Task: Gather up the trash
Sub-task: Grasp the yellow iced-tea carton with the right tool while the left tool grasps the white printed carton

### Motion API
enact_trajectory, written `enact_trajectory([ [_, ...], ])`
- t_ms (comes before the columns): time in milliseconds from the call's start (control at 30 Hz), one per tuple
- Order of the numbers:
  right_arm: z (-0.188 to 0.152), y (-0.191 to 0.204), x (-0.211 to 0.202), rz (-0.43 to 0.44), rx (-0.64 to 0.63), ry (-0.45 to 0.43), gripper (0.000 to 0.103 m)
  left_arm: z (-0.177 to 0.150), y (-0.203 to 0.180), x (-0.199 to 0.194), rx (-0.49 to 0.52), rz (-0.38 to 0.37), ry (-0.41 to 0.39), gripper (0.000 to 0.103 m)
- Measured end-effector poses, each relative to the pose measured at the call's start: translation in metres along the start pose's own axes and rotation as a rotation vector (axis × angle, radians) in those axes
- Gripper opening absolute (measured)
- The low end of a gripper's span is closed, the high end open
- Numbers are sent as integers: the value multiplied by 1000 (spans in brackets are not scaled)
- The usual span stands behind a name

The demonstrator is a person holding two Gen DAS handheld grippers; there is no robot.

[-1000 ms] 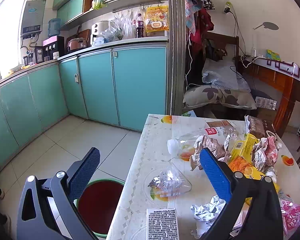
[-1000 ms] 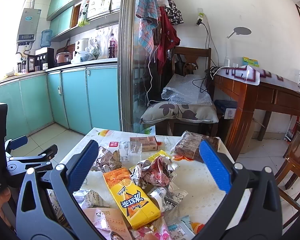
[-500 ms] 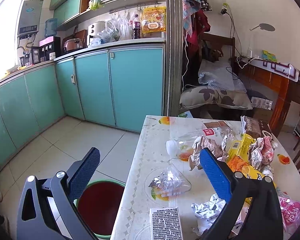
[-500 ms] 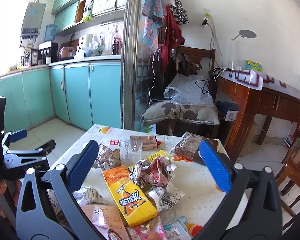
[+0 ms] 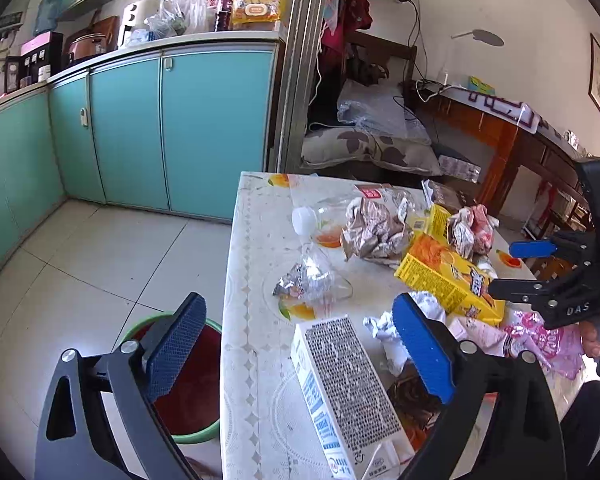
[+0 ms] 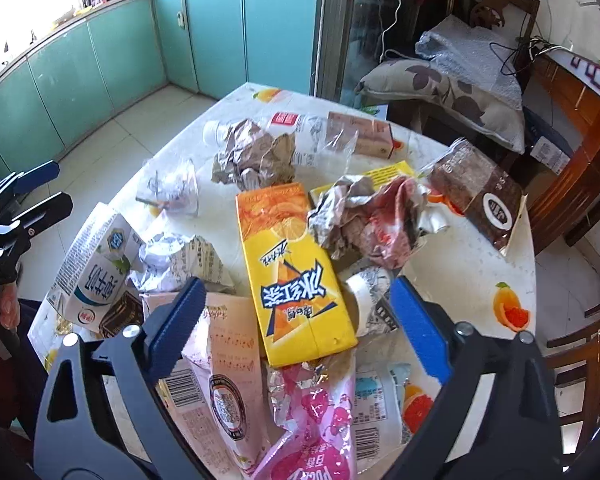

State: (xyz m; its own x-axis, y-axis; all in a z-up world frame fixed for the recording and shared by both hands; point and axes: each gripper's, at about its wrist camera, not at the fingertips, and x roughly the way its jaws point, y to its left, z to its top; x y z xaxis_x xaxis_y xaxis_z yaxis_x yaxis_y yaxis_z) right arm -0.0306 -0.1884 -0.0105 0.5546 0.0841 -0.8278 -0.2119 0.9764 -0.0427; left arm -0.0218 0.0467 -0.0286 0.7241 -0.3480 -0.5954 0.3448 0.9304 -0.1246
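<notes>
My left gripper [image 5: 296, 348] hangs over the near left corner of the counter [image 5: 252, 280], its jaws released and gripping nothing; they have just been closing a little. A white milk carton [image 5: 344, 392] lies flat on the counter between them, nearer the right pad, and neither pad touches it. Beyond the left pad, down on the floor beside the counter, stands the green bin [image 5: 188, 396] with its dark red inside. Further out from these jaws lie a clear plastic cup [image 5: 312, 280] with foil in it, a crumpled brown wrapper [image 5: 374, 228] and a clear bottle [image 5: 324, 216] with a white cap.

My right gripper [image 6: 296, 328] points steeply down over the pile, jaws likewise released and just lately narrowing slightly, with no pad pressing on anything. The yellow juice carton [image 6: 296, 276] lies lengthwise in the gap, its near end between the pads and its far end running away from me. Nearer still, a pink foil wrapper [image 6: 316, 420] and a pale printed packet [image 6: 224, 368] lie under the gap. A crumpled red and silver wrapper [image 6: 372, 216] sits just beyond the right pad, and a brown bag [image 6: 476, 192] lies further right near the counter's edge. A small white cup [image 6: 368, 288] rests against the juice carton's right side.
</notes>
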Motion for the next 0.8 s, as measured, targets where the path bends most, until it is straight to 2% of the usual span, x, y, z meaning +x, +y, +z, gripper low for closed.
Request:
enact_trajectory([
  [167, -6, -1, 25, -24, -10, 69, 84, -16, -13, 6, 57, -59, 46, 88],
  [200, -6, -1, 25, -35, -24, 62, 81, -18, -17, 7, 66, -69, 51, 88],
  [267, -5, 1, 23, -42, -39, 57, 67, -20, -22, 9, 71, -88, 69, 88],
  [367, -1, 2, 22, -36, -53, 69, 60, -20, -26, 15, 56, -118, 102, 88],
  [433, 0, 6, 24, -45, -75, 86, 61, -21, -28, 20, 42, -141, 123, 90],
  [500, 0, 11, 28, -78, -116, 101, 71, -24, -29, 24, 31, -156, 141, 89],
  [533, 0, 12, 29, -88, -124, 103, 69, -26, -30, 26, 32, -156, 146, 88],
  [567, -1, 15, 29, -100, -135, 99, 65, -27, -30, 27, 33, -152, 149, 85],
  [600, -1, 16, 27, -110, -143, 90, 52, -28, -30, 28, 35, -151, 151, 74],
  [633, -1, 17, 24, -93, -135, 79, 27, -29, -29, 30, 35, -151, 158, 66],
  [700, 1, 13, 17, -64, -95, 60, 13, -30, -27, 34, 31, -170, 174, 46],
  [733, 1, 12, 15, -55, -86, 54, 1, -31, -26, 36, 25, -181, 184, 42],
  [800, 2, 8, 13, -6, -58, 61, 0, -31, -25, 37, 14, -191, 185, 40],
])
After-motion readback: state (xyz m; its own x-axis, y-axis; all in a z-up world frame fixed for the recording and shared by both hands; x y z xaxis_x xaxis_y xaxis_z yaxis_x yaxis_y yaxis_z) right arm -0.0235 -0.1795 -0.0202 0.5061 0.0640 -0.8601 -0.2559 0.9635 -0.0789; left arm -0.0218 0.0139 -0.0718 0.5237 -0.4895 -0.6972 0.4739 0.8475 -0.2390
